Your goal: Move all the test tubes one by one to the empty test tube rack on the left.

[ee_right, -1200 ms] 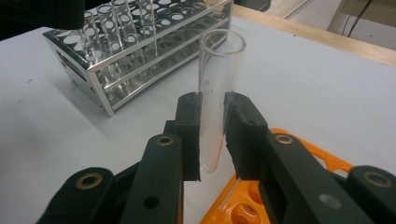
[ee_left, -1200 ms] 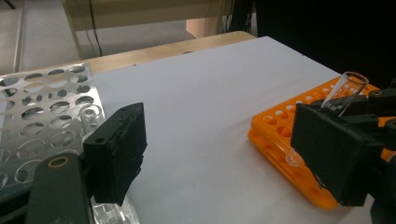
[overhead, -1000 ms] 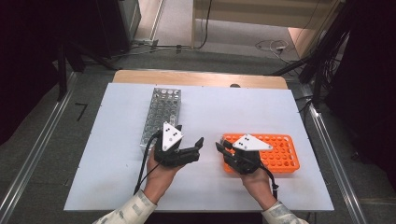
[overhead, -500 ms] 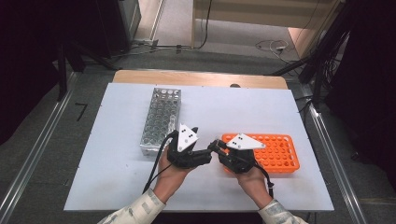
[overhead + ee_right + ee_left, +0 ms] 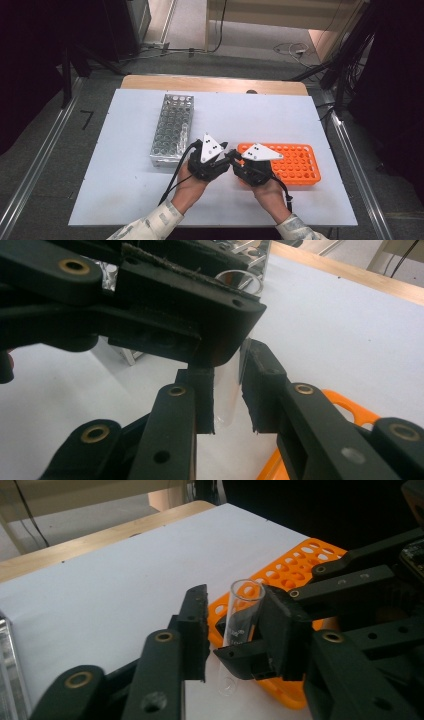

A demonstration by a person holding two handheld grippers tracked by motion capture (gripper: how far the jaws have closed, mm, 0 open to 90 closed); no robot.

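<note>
White tabletop [image 5: 125,200] carried a metal rack [image 5: 171,130] and an orange rack [image 5: 295,162]. Since a second earlier, the left gripper [image 5: 226,153] had moved from beside the metal rack to meet the right gripper [image 5: 235,159]. Its jaws had just been closing around the glass test tube [image 5: 239,625], held upright over the orange rack's edge in the right gripper's clamped jaws.
</note>
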